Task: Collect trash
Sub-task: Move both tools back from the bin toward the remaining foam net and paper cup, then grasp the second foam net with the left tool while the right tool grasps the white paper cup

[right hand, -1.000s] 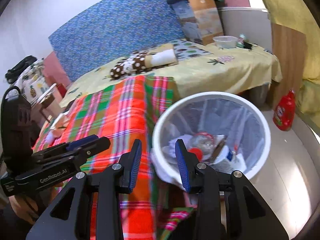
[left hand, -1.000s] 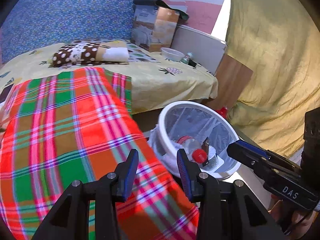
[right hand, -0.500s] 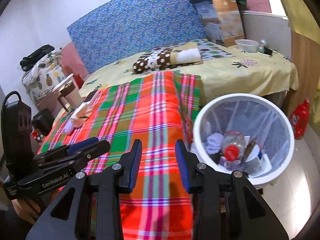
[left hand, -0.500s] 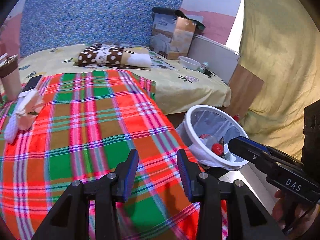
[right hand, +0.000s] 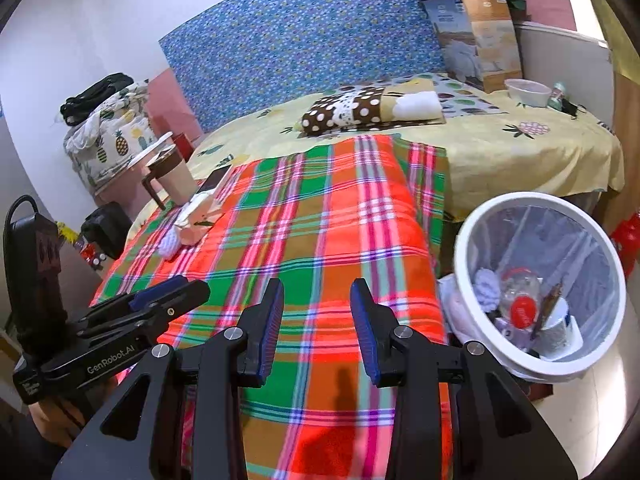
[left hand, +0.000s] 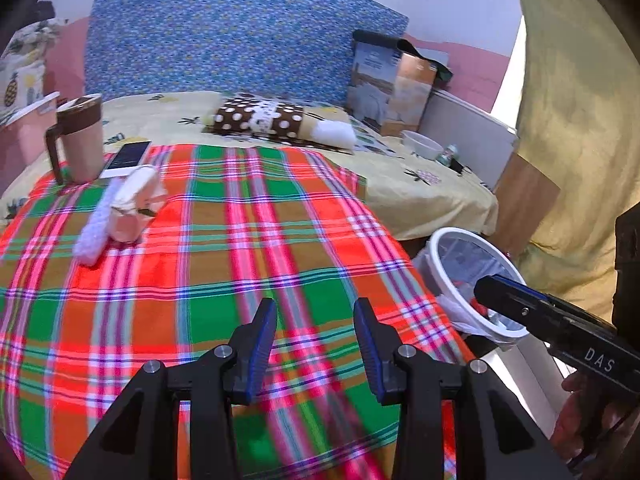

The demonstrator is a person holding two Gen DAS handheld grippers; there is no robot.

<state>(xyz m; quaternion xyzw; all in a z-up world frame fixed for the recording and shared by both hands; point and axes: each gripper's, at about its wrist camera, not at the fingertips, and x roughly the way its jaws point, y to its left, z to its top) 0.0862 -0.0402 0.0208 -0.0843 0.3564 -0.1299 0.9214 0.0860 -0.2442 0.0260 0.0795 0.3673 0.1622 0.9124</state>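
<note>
Trash (left hand: 120, 204) (a crumpled pale carton with a white wad beside it) lies on the plaid blanket (left hand: 240, 248), near the mug (left hand: 78, 140). Both grippers, left (left hand: 315, 344) and right (right hand: 316, 326), hover released above the blanket; the bin (right hand: 472, 320) stands beside the bed.

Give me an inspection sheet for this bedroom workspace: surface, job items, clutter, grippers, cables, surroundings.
Surface: plaid blanket spread over a bed with a yellow sheet.
Job's things: crumpled paper trash lies on the blanket near the mug; white lined bin beside the bed already holds a red-capped bottle and other scraps.
Clutter: brown-handled mug, phone, polka-dot pillow, white bowl, cardboard box.
Grippers: left gripper open, empty; right gripper open, empty.
Cables: nothing seen.
Surroundings: blue patterned headboard, yellow curtain, red bottle on the floor.
</note>
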